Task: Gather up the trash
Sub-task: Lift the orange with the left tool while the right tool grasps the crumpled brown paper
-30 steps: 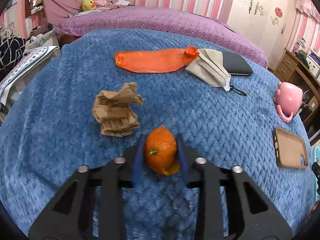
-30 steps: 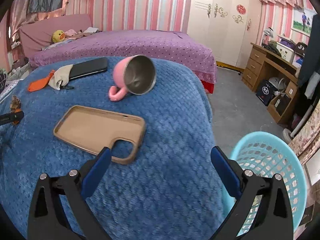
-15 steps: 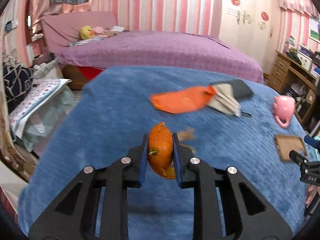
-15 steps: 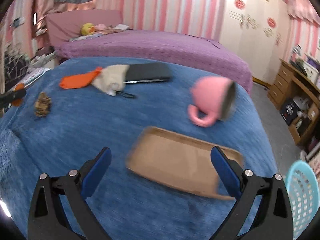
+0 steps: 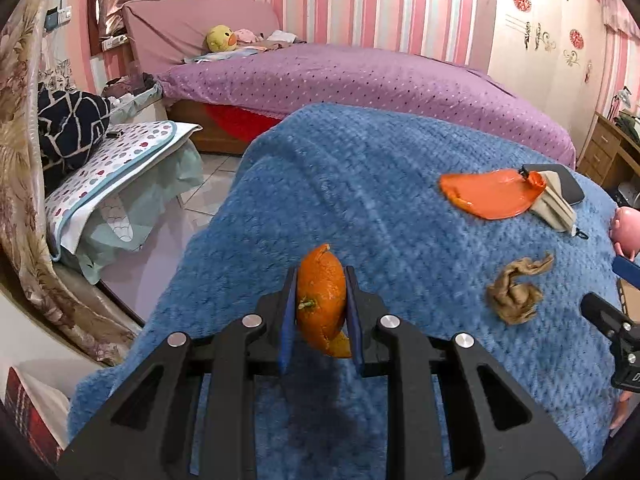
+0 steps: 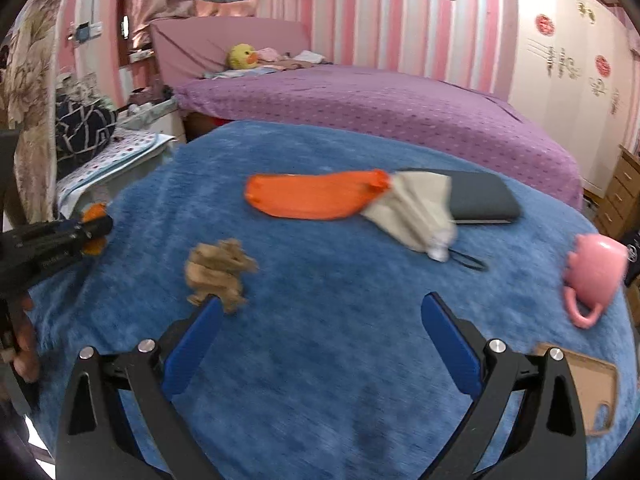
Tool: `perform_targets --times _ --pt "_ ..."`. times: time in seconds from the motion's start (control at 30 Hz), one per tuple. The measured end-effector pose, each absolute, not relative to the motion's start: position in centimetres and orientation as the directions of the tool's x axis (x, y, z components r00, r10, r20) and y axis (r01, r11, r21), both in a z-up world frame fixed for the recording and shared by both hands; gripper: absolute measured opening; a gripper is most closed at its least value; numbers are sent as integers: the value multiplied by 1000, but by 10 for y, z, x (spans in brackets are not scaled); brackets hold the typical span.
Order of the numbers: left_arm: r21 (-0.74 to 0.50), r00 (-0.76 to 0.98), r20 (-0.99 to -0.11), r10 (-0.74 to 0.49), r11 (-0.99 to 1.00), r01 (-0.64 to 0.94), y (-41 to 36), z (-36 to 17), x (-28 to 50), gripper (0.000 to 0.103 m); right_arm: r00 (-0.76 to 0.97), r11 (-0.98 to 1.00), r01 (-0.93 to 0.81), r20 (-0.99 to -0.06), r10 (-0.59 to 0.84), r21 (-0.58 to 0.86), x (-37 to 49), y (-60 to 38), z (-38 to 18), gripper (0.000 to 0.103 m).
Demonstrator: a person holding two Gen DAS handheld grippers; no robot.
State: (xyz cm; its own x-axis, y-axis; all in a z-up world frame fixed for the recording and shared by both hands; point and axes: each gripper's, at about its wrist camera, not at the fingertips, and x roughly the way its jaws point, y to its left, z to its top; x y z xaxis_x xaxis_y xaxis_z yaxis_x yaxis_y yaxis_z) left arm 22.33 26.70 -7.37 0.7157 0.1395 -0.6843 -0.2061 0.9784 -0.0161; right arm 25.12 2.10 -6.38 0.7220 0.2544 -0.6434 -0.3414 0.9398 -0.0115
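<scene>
The left gripper (image 5: pixel 321 304) clamps an orange peel (image 5: pixel 321 300) between its blue pads, which press on both sides of it, lifted clear of the blue blanket (image 5: pixel 360 184). From that gripper, a crumpled brown paper (image 5: pixel 516 294) lies on the blanket at about three o'clock, and an orange pouch (image 5: pixel 486 194) at about two o'clock. The right gripper (image 6: pixel 320 312) hangs over the blanket with jaws spread wide and nothing between them; the brown paper lies just beside its left fingertip, at ten o'clock.
</scene>
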Motion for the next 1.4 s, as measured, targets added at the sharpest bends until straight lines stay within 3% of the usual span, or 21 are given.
perform_targets --times 0.4,0.47,0.53,0.63,0.83,1.4 --pt "-92 702 -702 125 960 -263 296 -87 223 21 656 912 -411 -699 284 -15 279 78 -85 96" --pt "-99 699 -704 124 958 -270 297 -89 225 21 631 906 -423 -720 289 -8 284 83 -90 87" --pt "-100 700 -704 125 957 -271 297 -89 225 21 591 891 -454 -744 312 13 288 87 -96 60" --pt "-85 699 -702 136 958 -273 294 -89 225 21 569 873 -485 -739 360 51 287 87 -97 48" --pt "-93 734 -667 127 963 -251 279 -79 222 21 592 866 -492 -696 407 88 277 69 -87 46" --pt "-9 800 -596 67 996 -90 140 -63 195 21 764 942 -333 -595 249 -33 217 -86 -46 46"
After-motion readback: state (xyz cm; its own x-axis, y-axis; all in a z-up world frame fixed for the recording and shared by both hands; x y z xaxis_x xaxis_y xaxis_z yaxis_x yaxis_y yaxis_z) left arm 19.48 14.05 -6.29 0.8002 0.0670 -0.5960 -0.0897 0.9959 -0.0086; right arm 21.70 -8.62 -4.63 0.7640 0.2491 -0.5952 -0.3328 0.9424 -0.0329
